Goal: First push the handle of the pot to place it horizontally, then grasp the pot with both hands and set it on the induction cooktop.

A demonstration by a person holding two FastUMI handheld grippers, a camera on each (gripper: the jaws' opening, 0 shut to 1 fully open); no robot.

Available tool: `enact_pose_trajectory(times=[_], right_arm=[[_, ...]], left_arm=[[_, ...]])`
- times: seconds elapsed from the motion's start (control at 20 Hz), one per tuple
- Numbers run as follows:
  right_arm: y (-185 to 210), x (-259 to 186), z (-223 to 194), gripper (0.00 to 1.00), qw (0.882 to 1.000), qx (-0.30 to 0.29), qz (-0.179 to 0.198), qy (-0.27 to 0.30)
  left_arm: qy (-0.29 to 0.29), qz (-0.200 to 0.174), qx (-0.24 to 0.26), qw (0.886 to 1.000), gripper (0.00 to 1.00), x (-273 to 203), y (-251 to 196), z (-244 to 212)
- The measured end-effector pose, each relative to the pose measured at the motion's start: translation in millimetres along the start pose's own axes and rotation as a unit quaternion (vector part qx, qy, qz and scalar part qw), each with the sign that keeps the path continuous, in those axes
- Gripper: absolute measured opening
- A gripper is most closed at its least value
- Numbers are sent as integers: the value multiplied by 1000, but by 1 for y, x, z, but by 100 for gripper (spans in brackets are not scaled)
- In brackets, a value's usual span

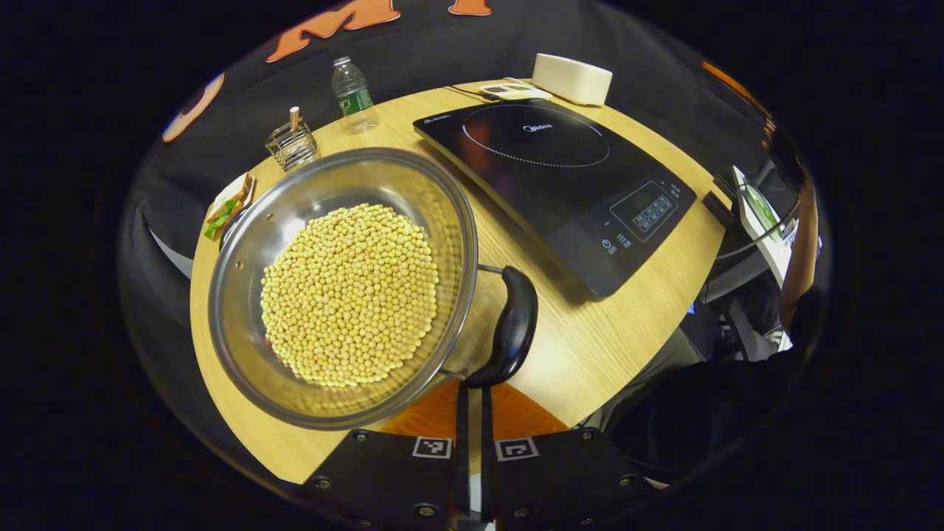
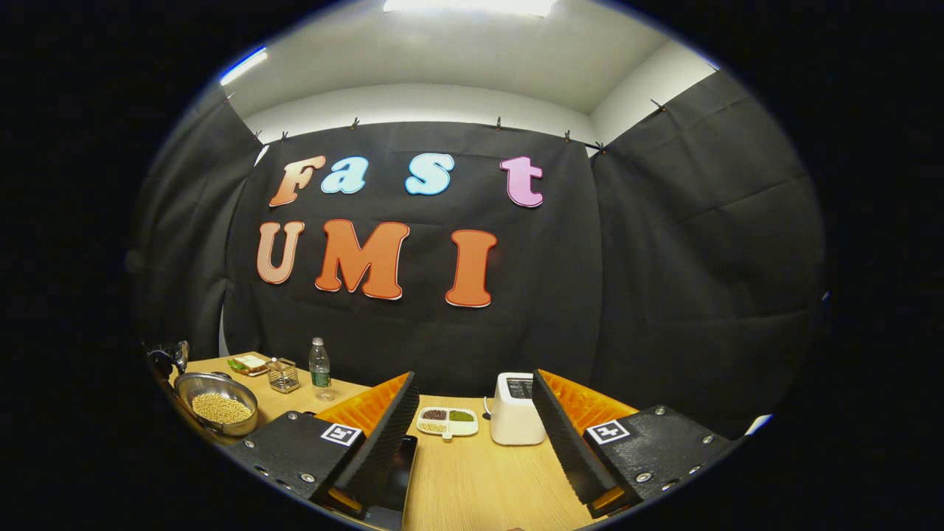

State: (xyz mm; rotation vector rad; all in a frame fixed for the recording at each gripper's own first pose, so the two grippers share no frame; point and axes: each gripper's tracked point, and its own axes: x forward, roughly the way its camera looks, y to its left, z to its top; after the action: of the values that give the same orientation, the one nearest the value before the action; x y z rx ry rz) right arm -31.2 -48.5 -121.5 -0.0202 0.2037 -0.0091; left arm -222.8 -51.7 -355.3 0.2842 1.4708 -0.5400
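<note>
The shiny round metal pot (image 1: 339,284), full of small yellow beans (image 1: 350,295), sits on the light wooden table (image 1: 590,346) just left of the flat black induction cooktop (image 1: 560,184), and its curved black handle (image 1: 509,328) sticks out on the side near the cooktop. The left gripper (image 1: 473,413) has its fingers pressed together, with the tips right at the near end of the handle. The right gripper (image 2: 472,420) is spread wide above the table, with a white toaster (image 2: 516,417) and a small white tray of beans (image 2: 448,422) between its fingers, and a clear water bottle (image 2: 319,369) farther left.
</note>
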Motion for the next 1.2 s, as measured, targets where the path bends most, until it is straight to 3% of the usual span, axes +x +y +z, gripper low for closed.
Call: enact_pose_trajectory(times=[0.75,1.2], right_arm=[[10,4,-19,95,999,-13,4,32],[19,2,-26,95,999,-11,13,44]], left_arm=[[-63,-41,-102,992,4,25,-8,64],[-90,-21,-115,989,3,36,-5,97]])
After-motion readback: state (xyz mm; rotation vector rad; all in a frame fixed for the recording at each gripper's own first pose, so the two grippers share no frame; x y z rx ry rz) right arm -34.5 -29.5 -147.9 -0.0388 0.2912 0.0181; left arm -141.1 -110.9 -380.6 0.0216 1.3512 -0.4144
